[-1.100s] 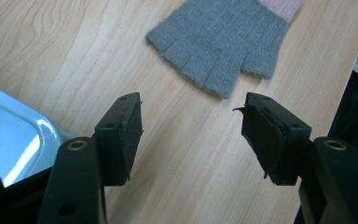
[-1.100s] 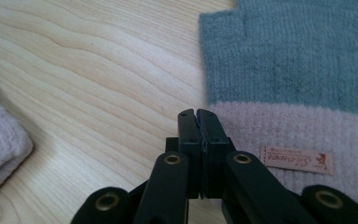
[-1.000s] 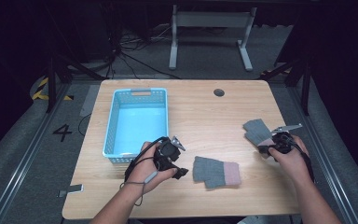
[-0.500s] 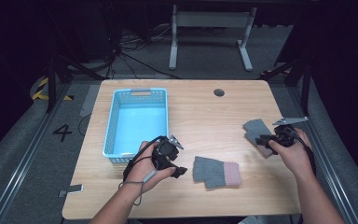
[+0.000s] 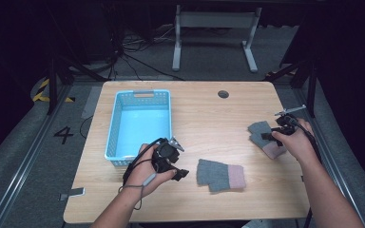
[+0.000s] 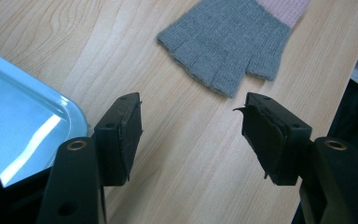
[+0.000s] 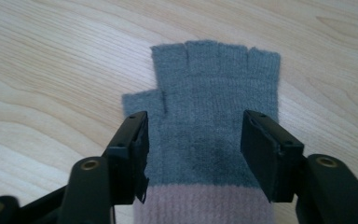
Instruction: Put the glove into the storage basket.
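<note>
Right tongs (image 7: pixel 193 154) just opened, releasing glove (image 7: pixel 214 107).

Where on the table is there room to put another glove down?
Bare wood lies between the blue basket and the right glove, up to the round hole. The basket's floor is bare too. It is crowded along the near edge, by the left gripper and middle glove.

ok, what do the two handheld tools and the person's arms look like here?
Both tools, left and right, are black, each with two blocky black jaws that have flat pads and brass-coloured screw holes at the base. A grey plate tops each, and a black cable loops from the left one. The forearms are bare, with no sleeves in sight.
</note>
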